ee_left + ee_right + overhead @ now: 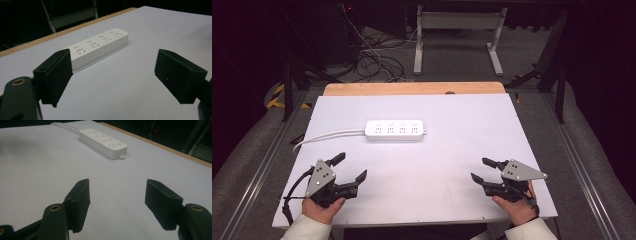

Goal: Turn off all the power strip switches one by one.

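Note:
A white power strip [395, 130] with several sockets lies flat on the white table top [452, 165], left of centre, its white cable [324, 136] trailing off to the left edge. My left gripper [351, 167] rests near the front left corner, open and holding nothing; the power strip [98, 47] lies beyond its jaws. Near the front right, my right gripper [483, 170] is open too, nothing between its jaws, and the power strip [103, 142] sits far ahead to its left. Both grippers are well apart from the strip.
A wooden edge [412, 88] runs along the table's far side. Beyond it stand a white metal frame [457, 37] and tangled cables [372, 60] on the floor. Dark stands flank the table.

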The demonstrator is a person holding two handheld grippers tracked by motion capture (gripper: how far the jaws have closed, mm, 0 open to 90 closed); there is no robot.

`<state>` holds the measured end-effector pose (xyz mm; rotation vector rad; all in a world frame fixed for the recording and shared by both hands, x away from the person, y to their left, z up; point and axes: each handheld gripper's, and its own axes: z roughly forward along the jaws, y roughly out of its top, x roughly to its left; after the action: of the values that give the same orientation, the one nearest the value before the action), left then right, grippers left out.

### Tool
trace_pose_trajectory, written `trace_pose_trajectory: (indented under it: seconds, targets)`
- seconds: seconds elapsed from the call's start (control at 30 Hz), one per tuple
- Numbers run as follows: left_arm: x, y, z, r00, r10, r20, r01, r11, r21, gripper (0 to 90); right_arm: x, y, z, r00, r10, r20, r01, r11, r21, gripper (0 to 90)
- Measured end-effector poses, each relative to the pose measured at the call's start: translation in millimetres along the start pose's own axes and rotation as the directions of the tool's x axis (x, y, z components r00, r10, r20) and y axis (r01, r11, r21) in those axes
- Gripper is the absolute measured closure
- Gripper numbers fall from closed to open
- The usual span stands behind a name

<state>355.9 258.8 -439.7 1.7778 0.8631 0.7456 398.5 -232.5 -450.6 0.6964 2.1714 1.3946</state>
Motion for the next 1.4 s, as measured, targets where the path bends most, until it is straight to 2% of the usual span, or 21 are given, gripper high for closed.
trace_pose_trajectory:
  seconds: [0.07, 0.17, 0.2, 0.23, 0.27, 0.3, 0.37, 0.4, 0.43, 0.47, 0.5, 0.53, 0.7, 0.8, 0.9, 0.93, 1.0, 1.1, 1.23, 1.4]
  targets:
    - [-0.1, 0.2, 0.6, 1.0000, -0.006, 0.005, 0.007, 1.0000, -0.002, 17.0, -0.2, 0.1, -0.1, 1.0000, -0.004, 0.001, 0.004, 1.000, -0.006, 37.5]
    - [-1.7, 1.9, 0.9, 1.0000, 0.003, -0.005, -0.003, 1.0000, 0.003, 28.0, 0.0, 0.3, 0.2, 1.0000, -0.002, 0.000, 0.002, 1.000, -0.003, 38.2]
    - [-2.5, 3.6, 0.7, 0.9999, 0.011, -0.004, -0.011, 0.9999, 0.006, 28.0, 0.0, 0.3, 0.2, 1.0000, -0.002, 0.000, 0.002, 1.000, -0.003, 38.2]
    - [-2.8, 5.4, 1.1, 0.9998, 0.019, 0.001, -0.019, 0.9998, 0.008, 33.9, 0.9, 0.5, 0.3, 1.0000, 0.002, -0.003, -0.002, 1.000, 0.001, 38.3]
    - [-2.0, 7.0, 1.7, 0.9997, 0.019, 0.015, -0.020, 0.9996, 0.019, 33.9, 0.9, 0.5, 0.3, 1.0000, 0.002, -0.003, -0.002, 1.000, 0.001, 38.3]
    - [0.2, 9.6, 2.6, 0.9987, 0.011, 0.050, -0.012, 0.9995, 0.029, 34.7, 1.1, 0.5, 0.5, 1.0000, -0.001, -0.004, 0.001, 1.000, 0.001, 38.3]
    - [2.6, 12.9, 3.4, 0.9977, 0.000, 0.068, -0.002, 0.9996, 0.028, 36.7, 1.5, 0.6, 1.0, 1.0000, -0.004, -0.006, 0.004, 1.000, 0.002, 38.8]
    - [4.0, 14.2, 3.7, 0.9973, 0.002, 0.073, -0.004, 0.9995, 0.032, 40.6, 1.7, 0.6, 1.5, 0.9999, -0.005, -0.011, 0.005, 1.000, 0.006, 39.0]
    - [5.6, 15.8, 4.5, 0.9964, -0.014, 0.084, 0.010, 0.9992, 0.038, 41.4, 1.8, 0.6, 1.7, 0.9999, -0.006, -0.011, 0.006, 1.000, 0.008, 39.1]
    - [10.0, 18.4, 5.5, 0.9929, -0.051, 0.108, 0.045, 0.9973, 0.058, 43.7, 1.8, 0.6, 1.8, 0.9999, -0.006, -0.014, 0.006, 1.000, 0.009, 39.2]
    - [10.0, 18.4, 5.5, 0.9929, -0.051, 0.108, 0.045, 0.9973, 0.058, 47.1, 1.9, 0.7, 1.8, 0.9999, -0.006, -0.015, 0.006, 1.000, 0.008, 39.3]
    - [11.2, 21.4, 5.2, 0.9952, -0.060, 0.078, 0.055, 0.9963, 0.066, 48.7, 1.8, 0.8, 1.9, 0.9998, -0.013, -0.015, 0.013, 1.000, 0.006, 39.5]
    - [15.4, 31.0, 9.3, 0.9943, -0.068, 0.082, 0.061, 0.9944, 0.086, 49.2, 2.4, 0.9, 2.2, 0.9997, -0.014, -0.021, 0.014, 1.000, 0.009, 39.6]
    - [17.2, 37.1, 14.4, 0.9947, -0.057, 0.086, 0.049, 0.9939, 0.099, 48.7, 2.6, 0.8, 2.3, 0.9997, -0.010, -0.023, 0.010, 1.000, 0.008, 39.5]
    - [18.8, 42.2, 20.7, 0.9922, -0.072, 0.101, 0.061, 0.9922, 0.108, 50.4, 2.6, 0.4, 2.4, 0.9997, -0.011, -0.022, 0.012, 1.000, 0.010, 39.5]
    - [19.9, 45.8, 25.2, 0.9941, -0.050, 0.096, 0.039, 0.9925, 0.116, 51.2, 2.5, 0.2, 2.5, 0.9997, -0.013, -0.020, 0.013, 1.000, 0.011, 39.5]
    - [19.2, 47.5, 27.7, 0.9933, -0.057, 0.100, 0.045, 0.9914, 0.123, 52.0, 2.3, 0.2, 2.5, 0.9997, -0.012, -0.023, 0.013, 1.000, 0.011, 39.5]
    - [20.2, 54.1, 35.1, 0.9945, -0.035, 0.098, 0.022, 0.9910, 0.132, 51.9, 2.5, 0.3, 2.4, 0.9997, -0.012, -0.021, 0.012, 1.000, 0.008, 39.6]
    - [22.0, 61.4, 44.0, 0.9935, -0.038, 0.107, 0.023, 0.9889, 0.147, 51.9, 2.6, 0.4, 2.3, 0.9997, -0.011, -0.024, 0.011, 1.000, 0.009, 39.6]
    - [25.6, 71.8, 55.0, 0.9944, -0.018, 0.104, 0.001, 0.9868, 0.162, 51.1, 3.2, 0.4, 3.6, 0.9995, -0.009, -0.029, 0.009, 1.000, 0.013, 39.6]
